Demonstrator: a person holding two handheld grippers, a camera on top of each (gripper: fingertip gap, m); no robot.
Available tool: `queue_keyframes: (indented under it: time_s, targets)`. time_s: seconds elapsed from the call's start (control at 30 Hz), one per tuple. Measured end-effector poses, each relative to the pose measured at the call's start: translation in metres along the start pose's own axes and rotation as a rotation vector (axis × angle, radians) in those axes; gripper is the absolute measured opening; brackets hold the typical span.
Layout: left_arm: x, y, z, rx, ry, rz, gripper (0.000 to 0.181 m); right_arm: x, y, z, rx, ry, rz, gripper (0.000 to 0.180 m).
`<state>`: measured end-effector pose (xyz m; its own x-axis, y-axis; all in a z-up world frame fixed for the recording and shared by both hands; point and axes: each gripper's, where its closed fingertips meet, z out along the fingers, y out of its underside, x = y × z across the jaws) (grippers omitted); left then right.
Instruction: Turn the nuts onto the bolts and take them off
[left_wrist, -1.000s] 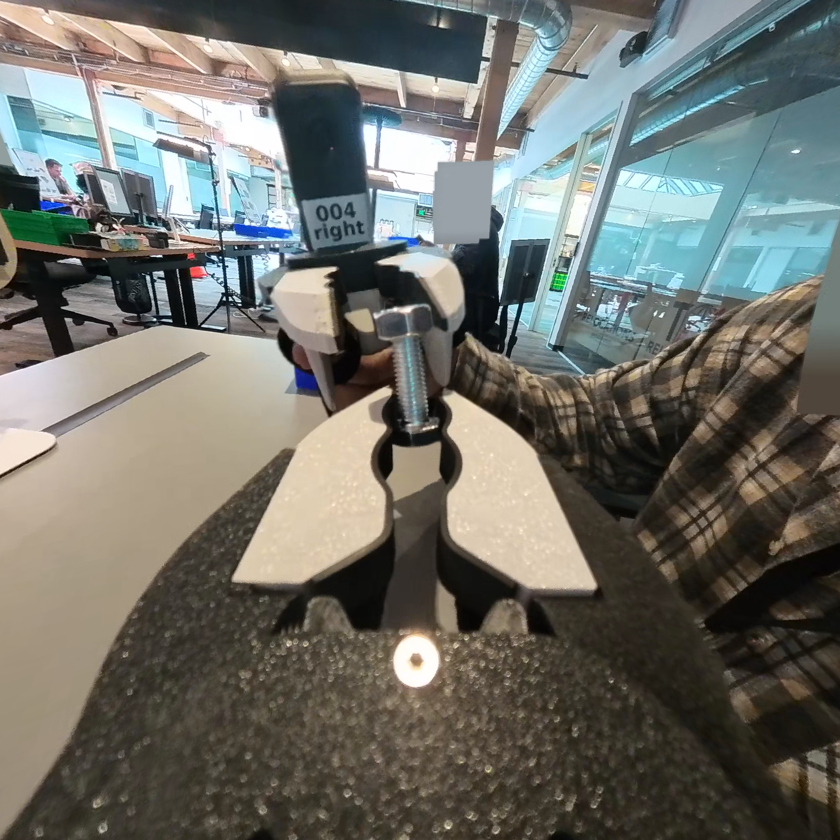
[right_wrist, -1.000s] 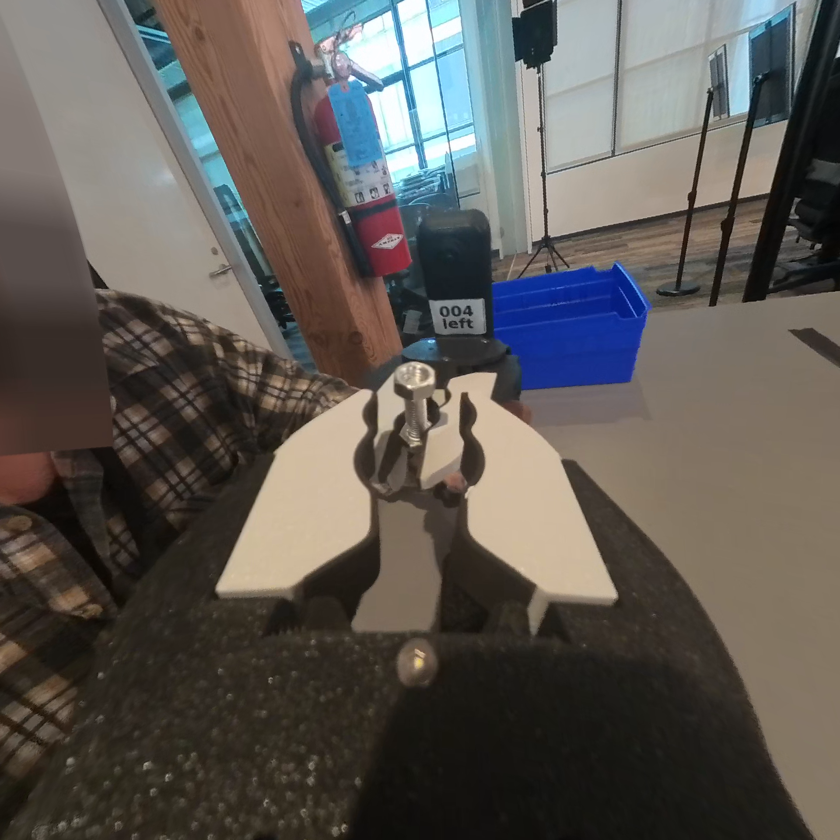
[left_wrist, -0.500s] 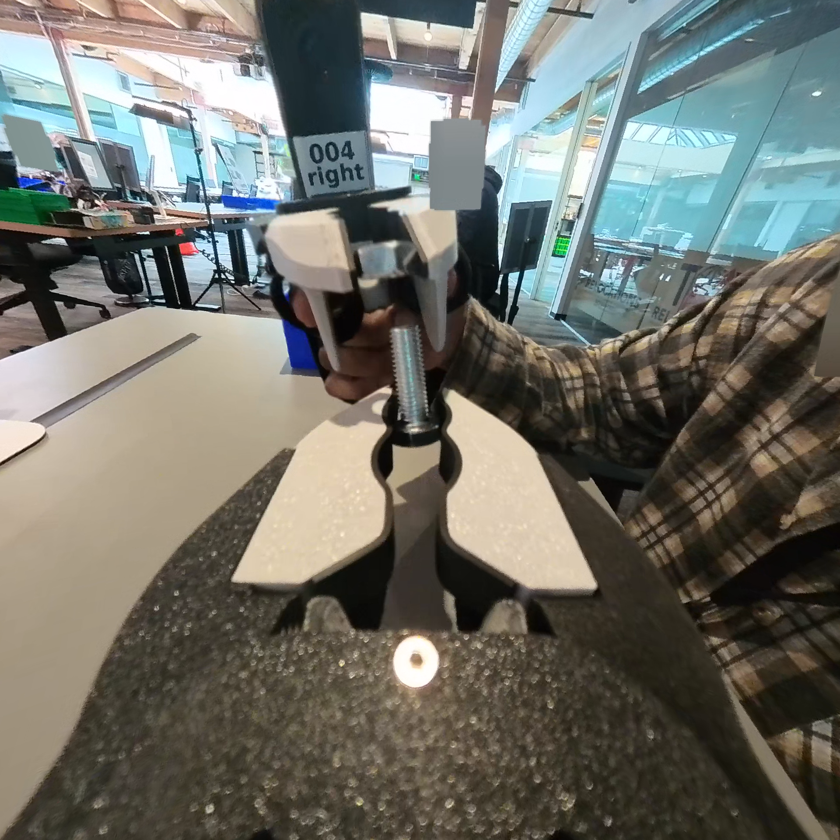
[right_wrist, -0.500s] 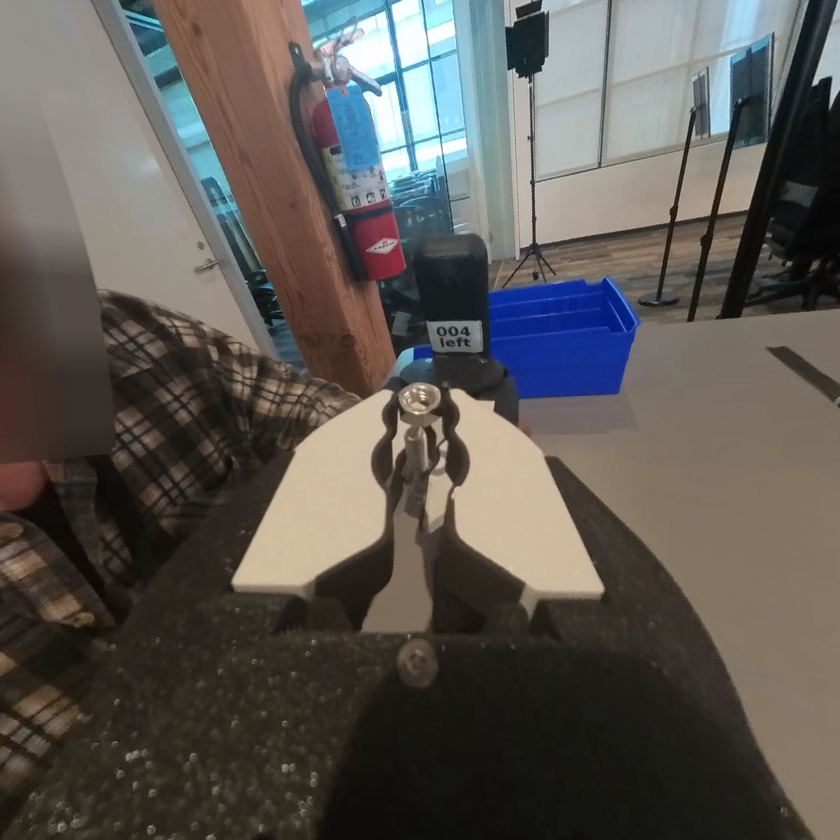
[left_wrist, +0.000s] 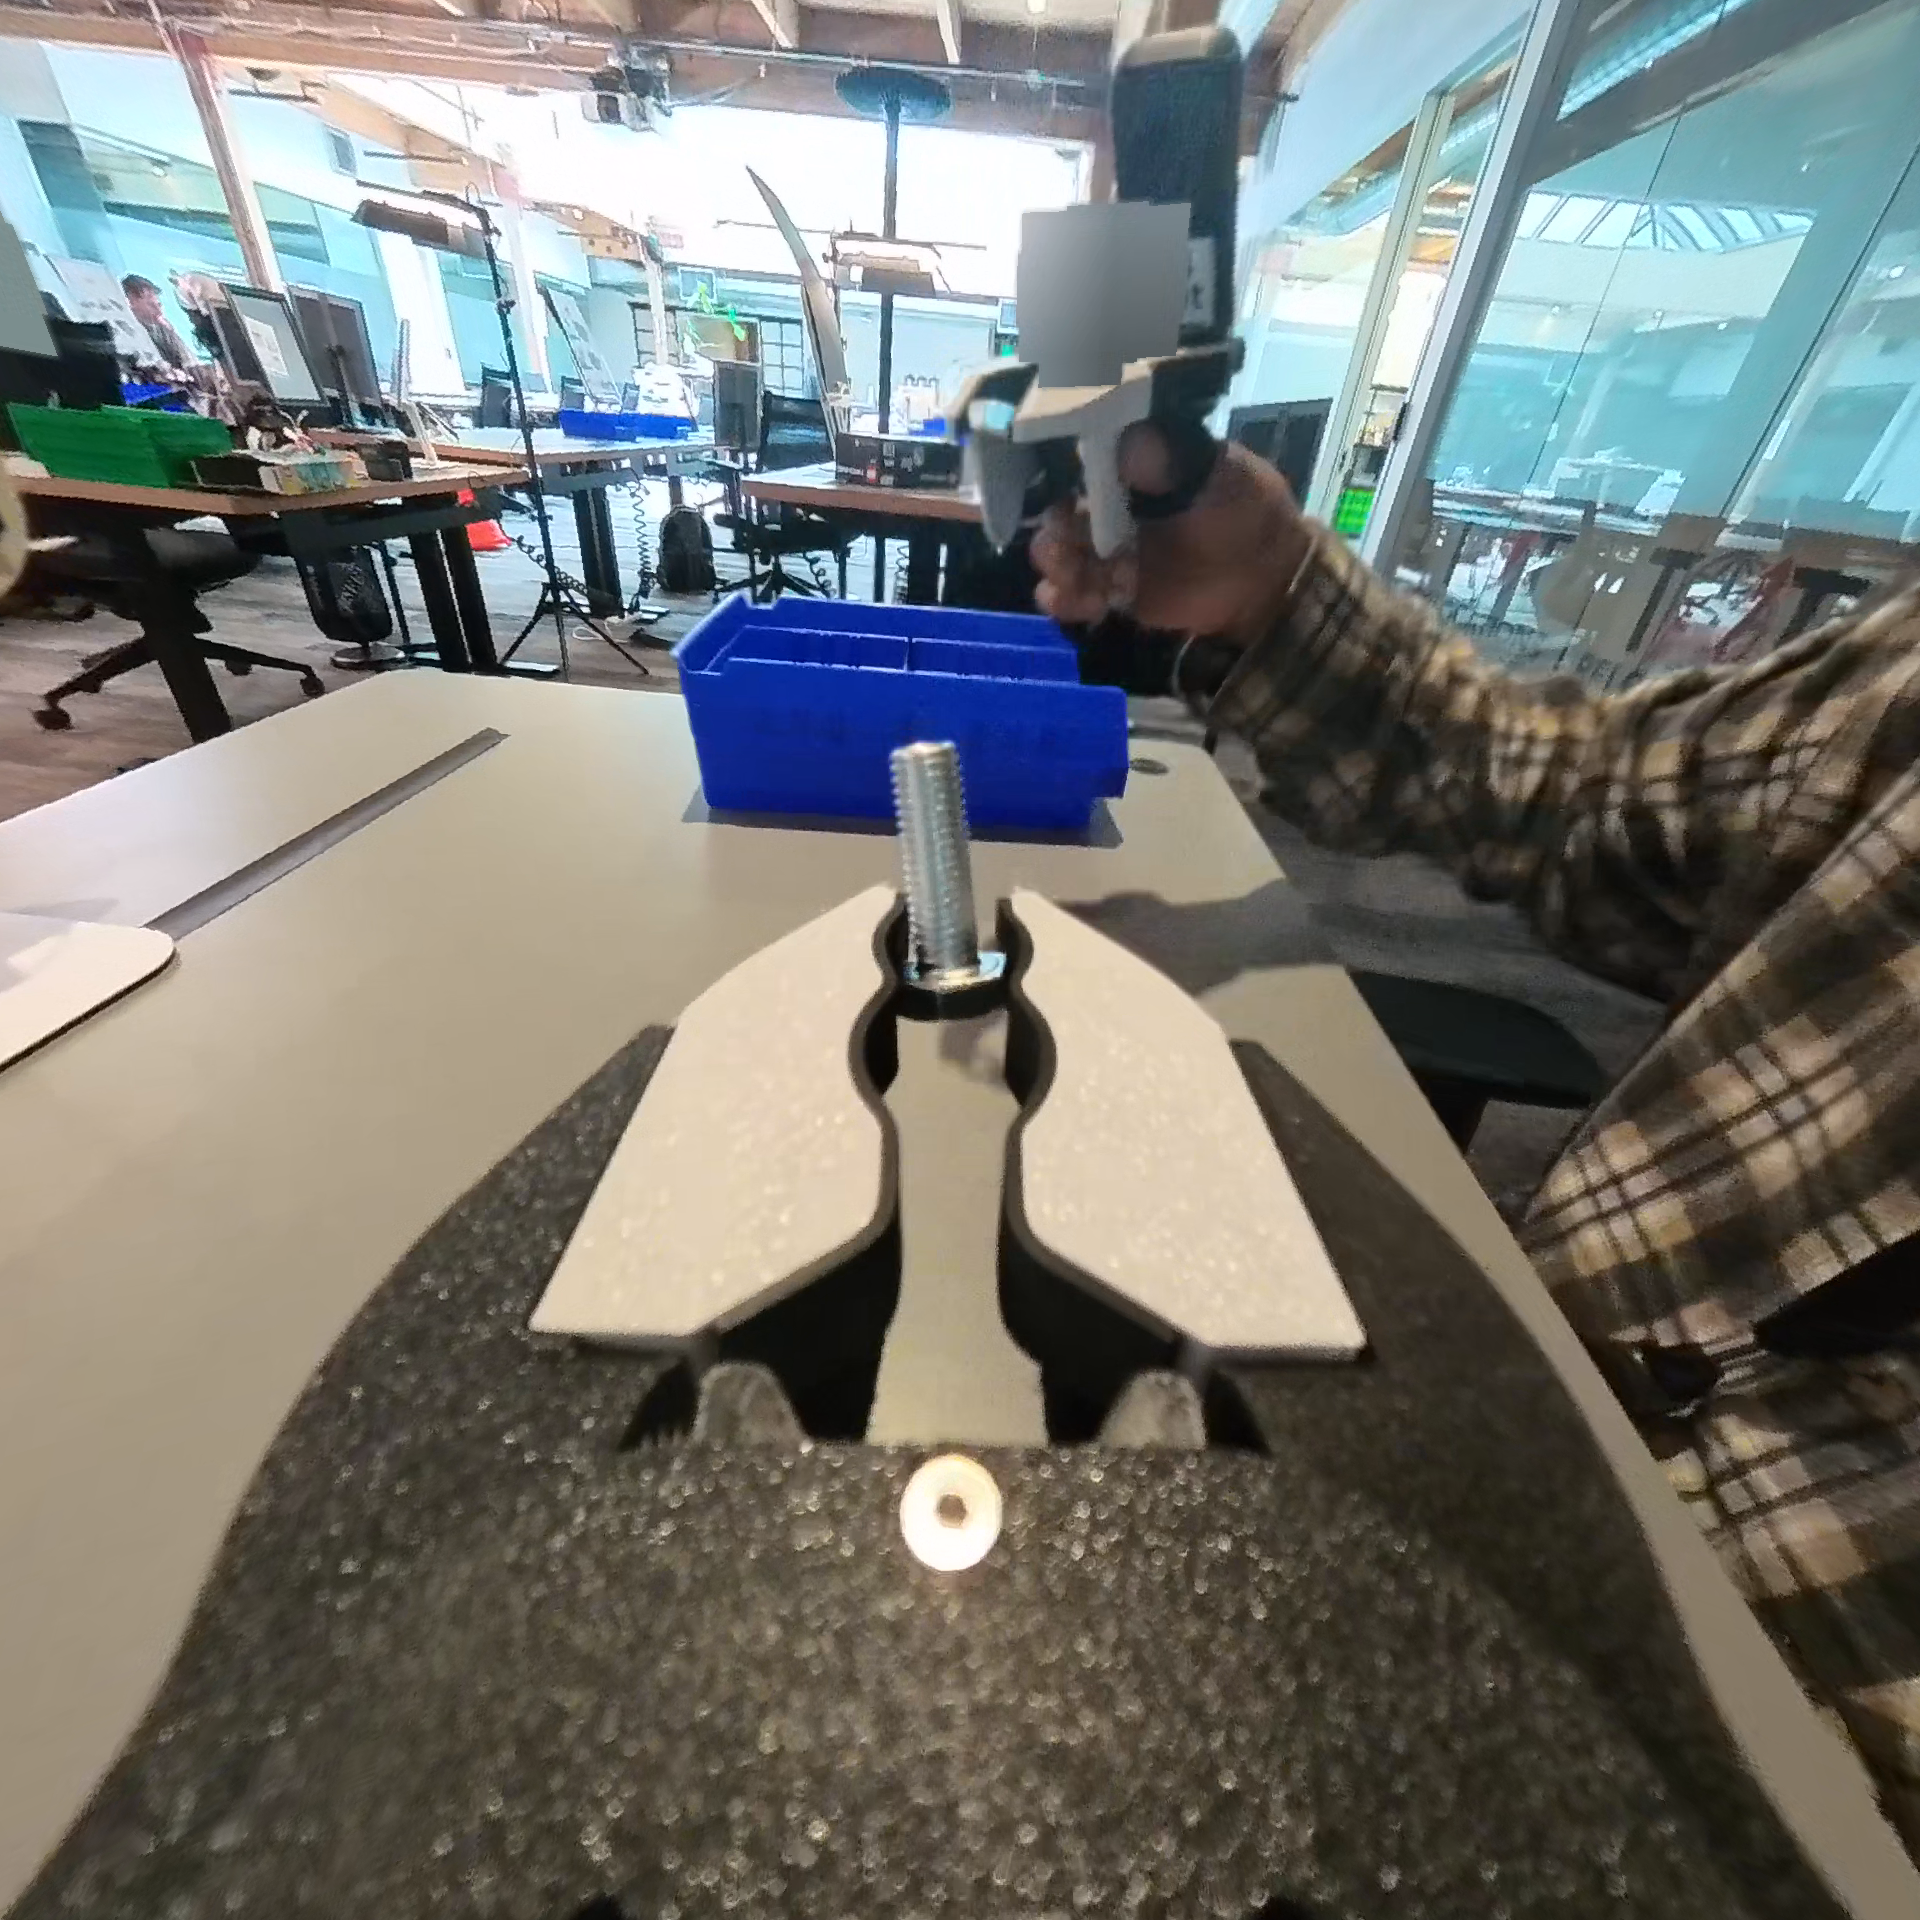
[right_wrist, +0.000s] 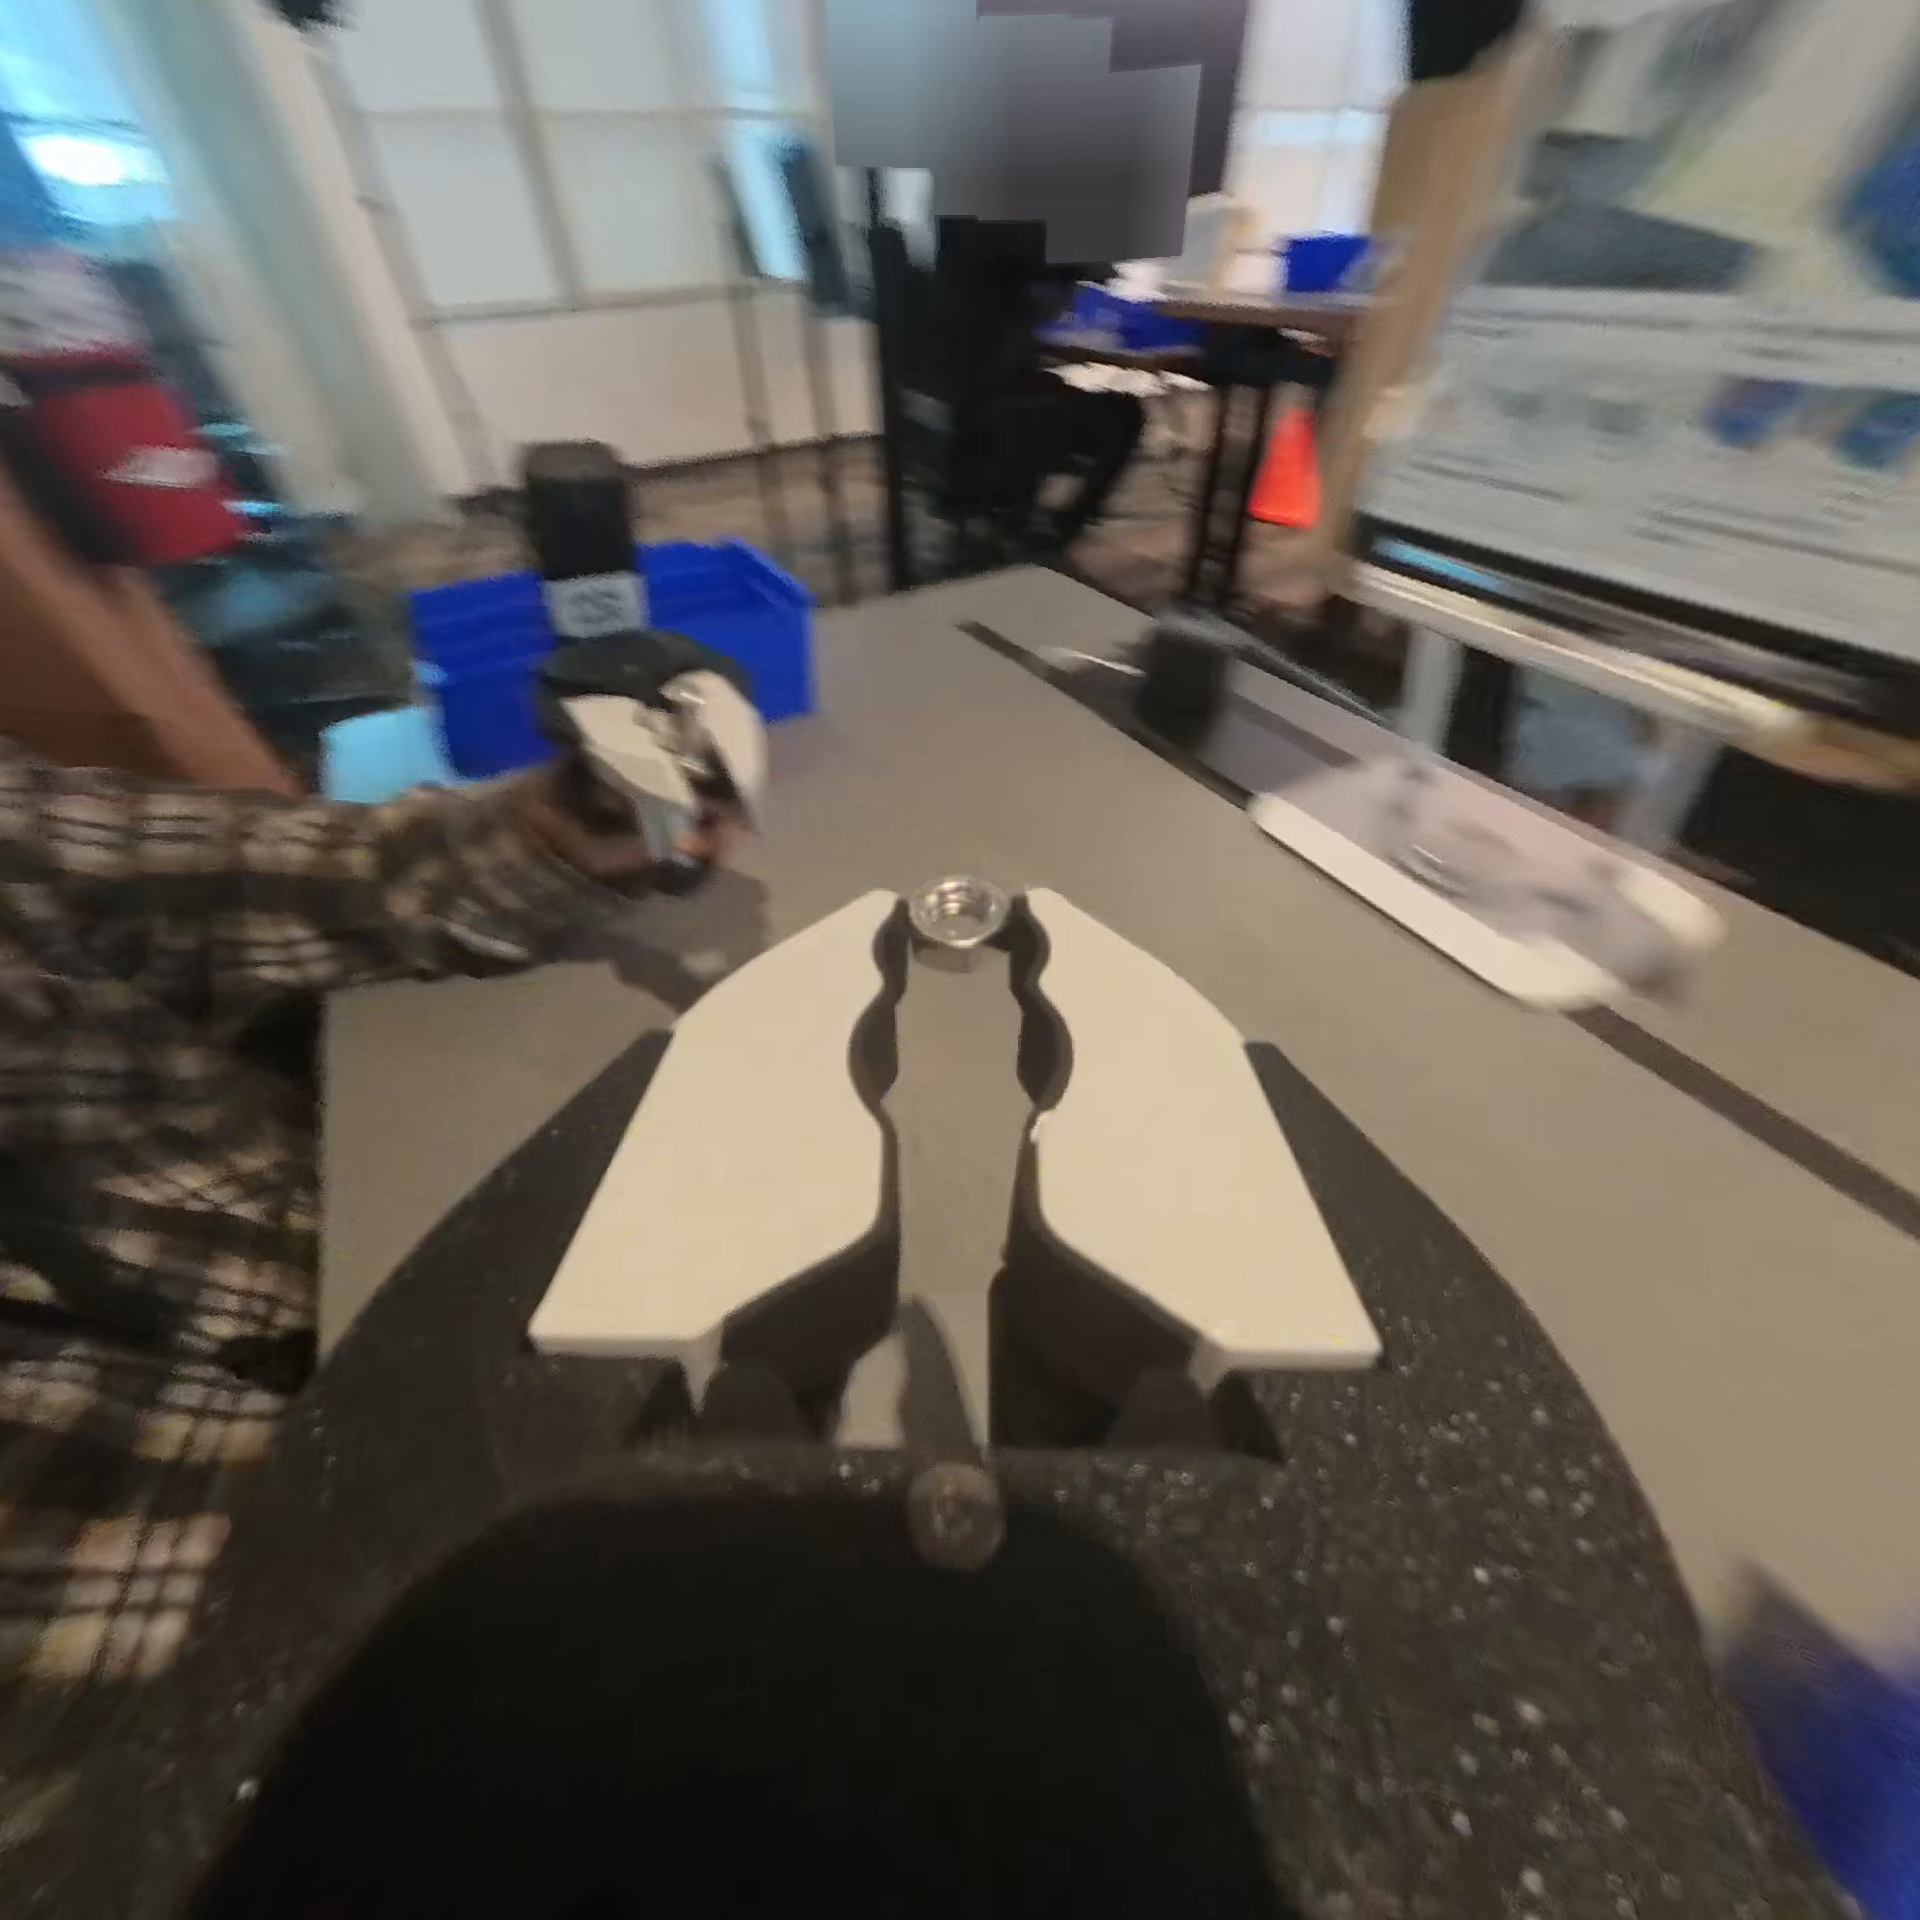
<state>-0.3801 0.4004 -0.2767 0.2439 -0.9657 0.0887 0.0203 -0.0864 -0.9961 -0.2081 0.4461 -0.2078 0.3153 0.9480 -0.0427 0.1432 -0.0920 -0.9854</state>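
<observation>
In the left wrist view my left gripper (left_wrist: 940, 920) is shut on the hex head of a silver bolt (left_wrist: 933, 831). The threaded shank stands upright above the grey table (left_wrist: 416, 987) with nothing on it. In the right wrist view my right gripper (right_wrist: 954, 920) is shut on a silver hex nut (right_wrist: 954, 923) at its fingertips, with the hole facing up. The right gripper also shows in the left wrist view (left_wrist: 1049, 488), raised to the upper right, apart from the bolt. The left gripper shows blurred in the right wrist view (right_wrist: 665, 769).
A blue bin (left_wrist: 904, 727) stands on the table behind the bolt and also shows in the right wrist view (right_wrist: 717, 634). A white board (left_wrist: 62, 977) lies at the left edge. A dark groove (left_wrist: 322, 831) runs along the table. A plaid sleeve (left_wrist: 1558, 790) reaches in from the right. Tip to tip, the grippers are about 20 centimeters apart.
My right gripper shut on the nut at the bolt's top end, then moved up and away with it. The nut is off the bolt. The left gripper kept its hold on the bolt.
</observation>
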Motion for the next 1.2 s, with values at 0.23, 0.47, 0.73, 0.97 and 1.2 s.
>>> queue_keyframes:
  time_s: [0.23,0.47,0.73,0.97,1.2]
  targets:
    - [0.004,0.009,0.016,-0.042,-0.010,0.024,0.015,0.106,0.097,-0.194,-0.260,0.597,0.210,0.018]
    - [0.011,0.018,0.036,-0.079,-0.001,0.031,0.015,0.129,0.182,-0.222,-0.357,0.657,0.354,0.023]
    - [0.007,0.022,0.034,-0.077,-0.014,0.019,0.015,0.110,0.090,-0.203,-0.153,0.658,0.155,0.034]
    - [0.012,0.023,0.035,-0.081,-0.005,0.024,0.015,-0.028,0.008,-0.023,0.138,0.088,-0.085,0.029]
    - [0.020,0.021,0.035,-0.080,0.016,0.038,0.015,-0.096,0.023,0.109,0.153,-0.316,-0.009,0.024]
